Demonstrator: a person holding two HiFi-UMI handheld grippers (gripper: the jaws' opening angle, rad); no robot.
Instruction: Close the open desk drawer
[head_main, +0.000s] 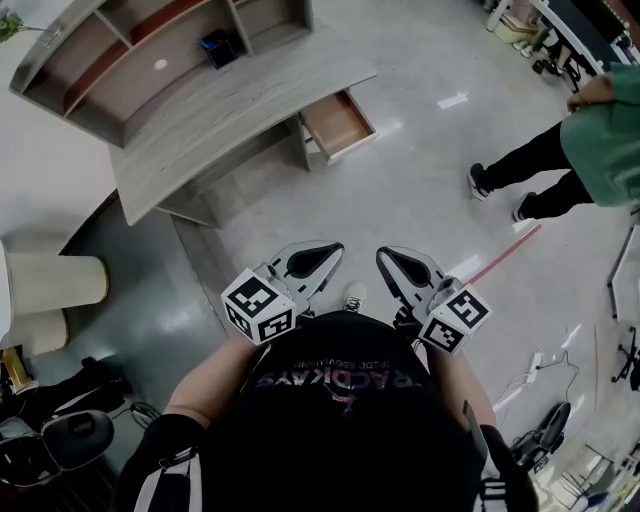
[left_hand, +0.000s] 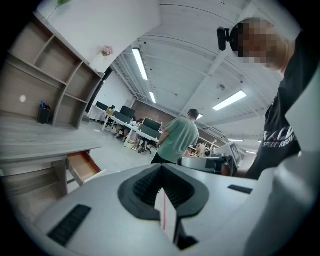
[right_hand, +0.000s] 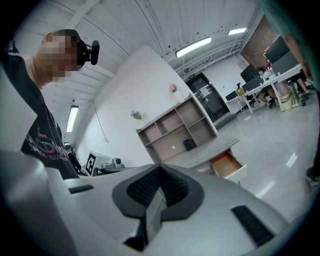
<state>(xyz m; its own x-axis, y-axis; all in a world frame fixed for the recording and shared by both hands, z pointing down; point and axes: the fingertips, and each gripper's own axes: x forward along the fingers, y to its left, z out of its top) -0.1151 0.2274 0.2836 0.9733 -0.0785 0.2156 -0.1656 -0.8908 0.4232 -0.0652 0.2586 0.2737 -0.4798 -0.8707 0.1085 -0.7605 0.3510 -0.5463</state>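
Note:
A grey wooden desk (head_main: 230, 110) with a shelf unit (head_main: 130, 50) stands at the far left. Its drawer (head_main: 338, 124) is pulled out at the desk's right end and shows an empty orange-brown inside. The left gripper view has the drawer (left_hand: 82, 166) at the left, and in the right gripper view the drawer (right_hand: 227, 166) sits right of centre. Both grippers are held close to my chest, well short of the desk, over bare floor. My left gripper (head_main: 325, 256) is shut with nothing in it. My right gripper (head_main: 388, 260) is shut and empty too.
A person in a green shirt (head_main: 605, 135) stands at the right on the grey floor. A red strip (head_main: 500, 258) lies on the floor near my right gripper. Cream cylinders (head_main: 50, 280) and a chair (head_main: 60, 440) are at the left, cables (head_main: 540, 370) at the lower right.

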